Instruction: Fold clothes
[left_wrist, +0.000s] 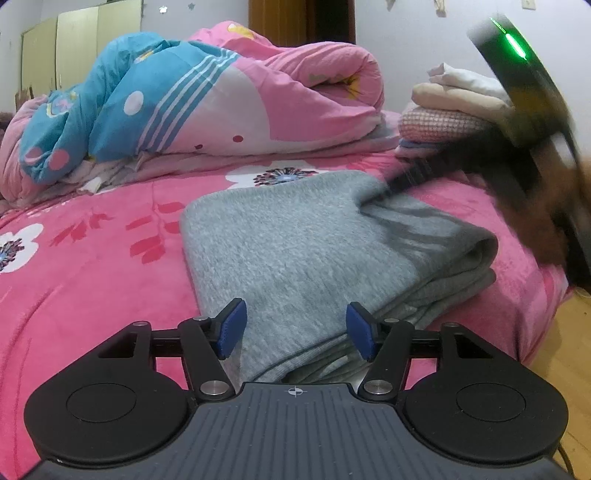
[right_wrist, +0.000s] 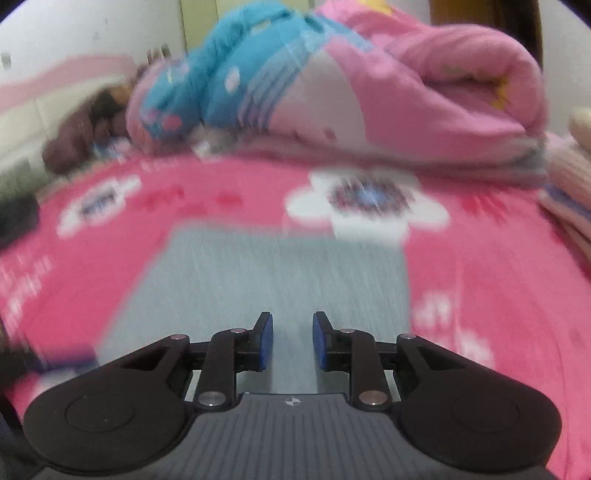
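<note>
A grey garment (left_wrist: 303, 236), folded into a thick rectangle with layered edges on its right side, lies on the pink flowered bedsheet (left_wrist: 92, 266). My left gripper (left_wrist: 295, 314) stands open at the garment's near edge, its blue pads (left_wrist: 232, 328) wide apart above the cloth and not pressing it. The right wrist view is blurred by motion. There my right gripper (right_wrist: 293, 318) hovers over the same grey garment (right_wrist: 280, 266), jaws narrowly apart with nothing clamped between them. In the left wrist view the right tool's blurred body (left_wrist: 517, 85) hangs over the garment's far right corner.
A rolled pink and blue quilt (left_wrist: 207, 96) lies along the back of the bed. A stack of folded clothes (left_wrist: 450, 110) sits at the back right. The bed's right edge drops to a wooden floor (left_wrist: 569, 332). A dark brown bundle (right_wrist: 74, 140) lies far left.
</note>
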